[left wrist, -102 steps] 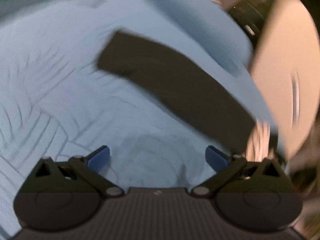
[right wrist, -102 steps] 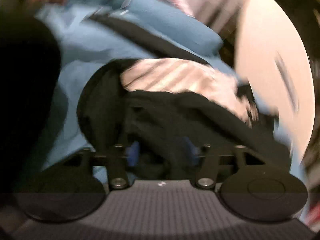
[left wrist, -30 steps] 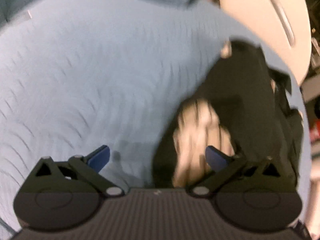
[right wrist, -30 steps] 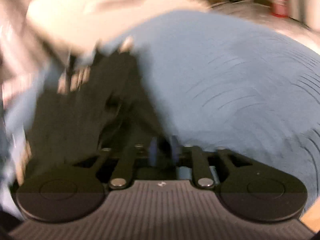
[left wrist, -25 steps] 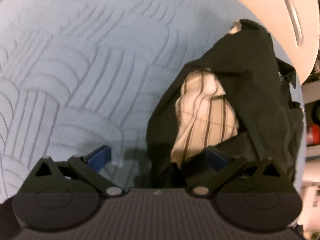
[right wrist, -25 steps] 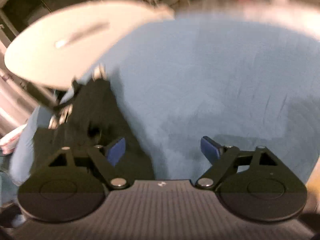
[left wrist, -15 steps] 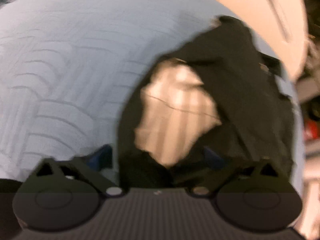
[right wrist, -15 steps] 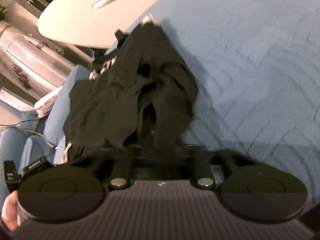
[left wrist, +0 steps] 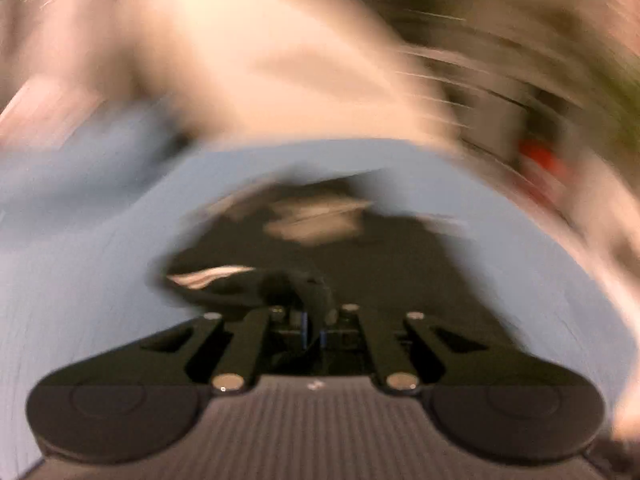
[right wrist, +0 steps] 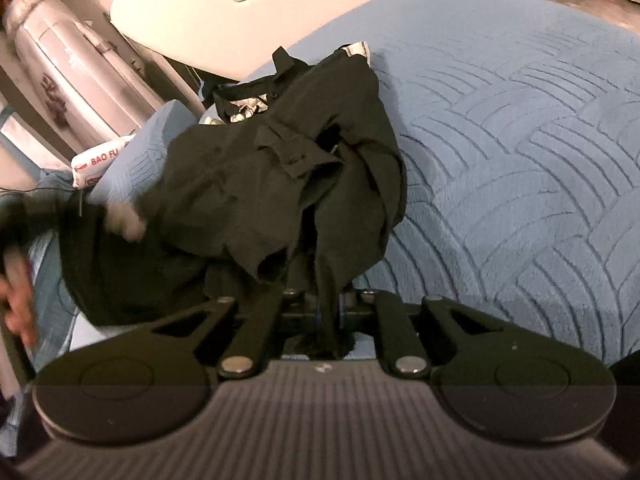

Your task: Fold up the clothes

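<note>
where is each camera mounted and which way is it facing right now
Left wrist: rides the left gripper, looking forward over the blurred black garment on the blue bedspread; its shut fingers show.
Right wrist: rides the right gripper, facing the black garment, blue bedspread and white table; its fingers show, clamping cloth.
Shared: garment, bedspread.

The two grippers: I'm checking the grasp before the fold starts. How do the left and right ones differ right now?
The left gripper pinches a low bunched fold of the black garment; the right gripper pinches a hanging strip of it. The left wrist view is badly motion-blurred, while the right wrist view is sharp. Both have their fingers closed on the same garment over the blue quilted cover.
</note>
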`<control>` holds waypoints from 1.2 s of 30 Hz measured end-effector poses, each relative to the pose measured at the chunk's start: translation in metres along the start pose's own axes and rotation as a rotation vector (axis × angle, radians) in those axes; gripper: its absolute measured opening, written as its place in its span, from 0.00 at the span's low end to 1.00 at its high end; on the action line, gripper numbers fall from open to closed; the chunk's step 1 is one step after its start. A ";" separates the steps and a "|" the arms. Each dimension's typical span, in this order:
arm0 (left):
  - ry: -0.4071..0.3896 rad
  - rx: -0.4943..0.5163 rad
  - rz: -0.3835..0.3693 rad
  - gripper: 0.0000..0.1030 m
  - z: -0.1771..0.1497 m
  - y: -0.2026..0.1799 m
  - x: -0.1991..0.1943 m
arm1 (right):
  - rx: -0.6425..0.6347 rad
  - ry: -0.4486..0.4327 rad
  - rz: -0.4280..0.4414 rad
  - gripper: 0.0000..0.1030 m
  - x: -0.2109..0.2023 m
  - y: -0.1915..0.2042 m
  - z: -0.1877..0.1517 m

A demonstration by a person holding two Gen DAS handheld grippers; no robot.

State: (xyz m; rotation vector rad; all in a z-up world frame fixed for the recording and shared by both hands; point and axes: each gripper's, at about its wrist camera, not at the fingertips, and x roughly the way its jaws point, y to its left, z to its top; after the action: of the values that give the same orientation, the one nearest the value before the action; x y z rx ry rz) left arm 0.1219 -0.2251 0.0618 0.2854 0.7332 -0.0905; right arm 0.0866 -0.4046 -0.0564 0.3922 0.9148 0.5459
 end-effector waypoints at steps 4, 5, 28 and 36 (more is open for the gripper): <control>0.142 -0.037 -0.172 0.13 0.000 -0.048 0.035 | 0.073 -0.020 -0.038 0.14 -0.010 -0.013 0.000; 0.161 -0.090 -0.198 0.16 -0.004 -0.048 0.039 | 0.092 -0.019 -0.051 0.16 -0.013 -0.017 -0.001; 0.218 -0.502 0.166 0.97 -0.065 0.115 0.093 | -0.522 -0.190 -0.113 0.80 -0.001 0.093 0.016; 0.162 -0.714 0.131 0.96 -0.060 0.154 0.077 | -1.180 -0.104 -0.303 0.84 0.090 0.170 -0.075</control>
State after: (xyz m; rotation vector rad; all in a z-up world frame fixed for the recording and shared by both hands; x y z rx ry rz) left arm 0.1679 -0.0588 0.0020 -0.3454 0.8582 0.3192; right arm 0.0218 -0.2086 -0.0645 -0.7666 0.4144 0.6799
